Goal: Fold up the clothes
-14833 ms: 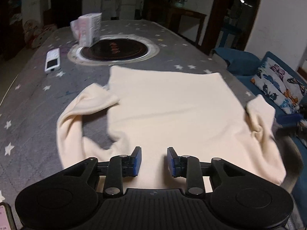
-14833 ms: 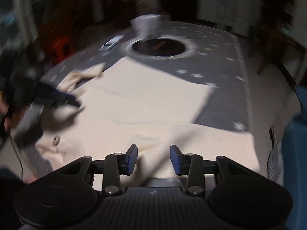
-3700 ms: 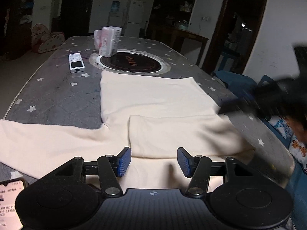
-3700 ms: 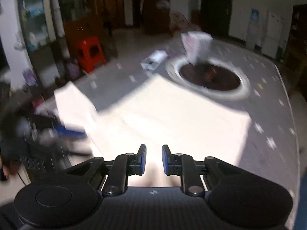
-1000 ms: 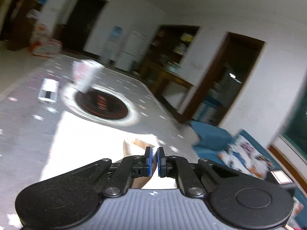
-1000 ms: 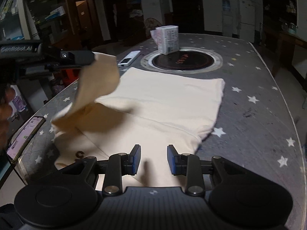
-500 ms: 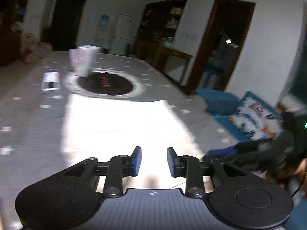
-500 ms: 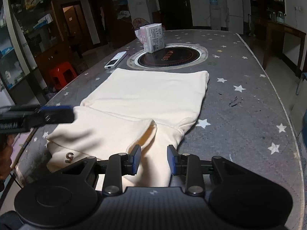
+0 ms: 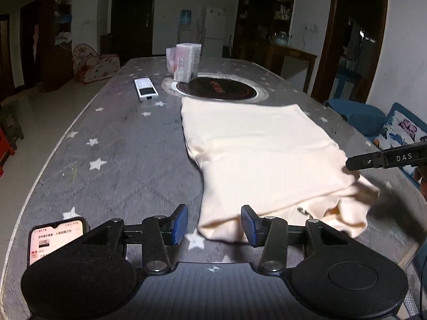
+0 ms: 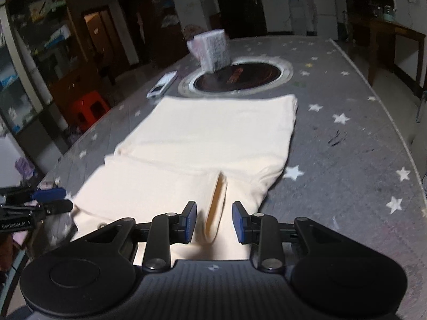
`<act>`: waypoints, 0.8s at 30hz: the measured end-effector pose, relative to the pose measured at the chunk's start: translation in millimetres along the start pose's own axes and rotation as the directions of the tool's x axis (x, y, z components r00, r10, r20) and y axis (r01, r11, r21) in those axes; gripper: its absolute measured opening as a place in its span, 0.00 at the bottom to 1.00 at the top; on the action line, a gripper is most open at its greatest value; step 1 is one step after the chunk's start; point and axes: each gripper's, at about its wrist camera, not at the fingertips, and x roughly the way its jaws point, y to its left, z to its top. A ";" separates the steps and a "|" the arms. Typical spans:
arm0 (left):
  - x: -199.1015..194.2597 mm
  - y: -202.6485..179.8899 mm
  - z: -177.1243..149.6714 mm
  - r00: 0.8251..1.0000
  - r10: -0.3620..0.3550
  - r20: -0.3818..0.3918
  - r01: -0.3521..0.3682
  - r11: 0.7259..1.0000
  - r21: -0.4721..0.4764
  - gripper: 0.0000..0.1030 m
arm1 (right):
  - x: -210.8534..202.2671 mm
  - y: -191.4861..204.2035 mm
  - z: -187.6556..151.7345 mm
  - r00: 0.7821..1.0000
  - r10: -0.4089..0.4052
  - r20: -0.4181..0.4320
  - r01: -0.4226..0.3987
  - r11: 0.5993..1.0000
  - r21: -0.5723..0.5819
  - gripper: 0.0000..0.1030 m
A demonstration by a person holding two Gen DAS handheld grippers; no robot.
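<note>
A cream garment (image 9: 256,154) lies on the grey star-patterned table (image 9: 120,154) with both sleeves folded in across its near part. My left gripper (image 9: 214,225) is open and empty, just above the garment's near left corner. My right gripper (image 10: 213,223) is open and empty over the near edge, where a folded sleeve end (image 10: 216,208) stands between the jaws without being clamped. The garment also shows in the right wrist view (image 10: 213,138). The right gripper's fingers (image 9: 384,158) reach in at the garment's right side in the left wrist view. The left gripper's fingers (image 10: 48,200) show at the left.
A round black hotplate (image 9: 218,89) is set in the table beyond the garment, with a tissue pack (image 9: 184,62) at its edge and a white remote (image 9: 145,90) to the left. A lit phone (image 9: 53,238) lies at the near left. A blue sofa (image 9: 373,122) stands right.
The left gripper carried the left sleeve over the body, let it go, opened wider and dropped back to the near left corner. The right gripper moved closer to the near edge.
</note>
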 end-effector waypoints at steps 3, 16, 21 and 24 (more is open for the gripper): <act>2.0 0.0 -1.2 1.000 0.009 -0.011 -0.009 1.000 0.012 0.44 | 4.5 4.4 -3.5 1.000 0.007 -0.024 -0.007 1.000 -0.014 0.19; 1.2 3.5 3.1 0.999 0.037 -0.018 -0.037 0.999 0.029 0.09 | -15.8 17.1 3.2 1.000 0.013 -0.007 -0.013 1.000 -0.027 0.03; -0.8 9.5 10.4 0.999 0.021 -0.039 -0.020 1.000 0.015 0.11 | -7.7 15.5 -4.8 0.997 -0.035 -0.074 0.031 0.998 -0.058 0.05; -5.0 10.4 21.5 1.000 0.009 -0.020 -0.009 1.000 0.014 0.16 | -13.5 14.6 1.7 0.997 -0.072 -0.029 0.070 0.994 -0.088 0.09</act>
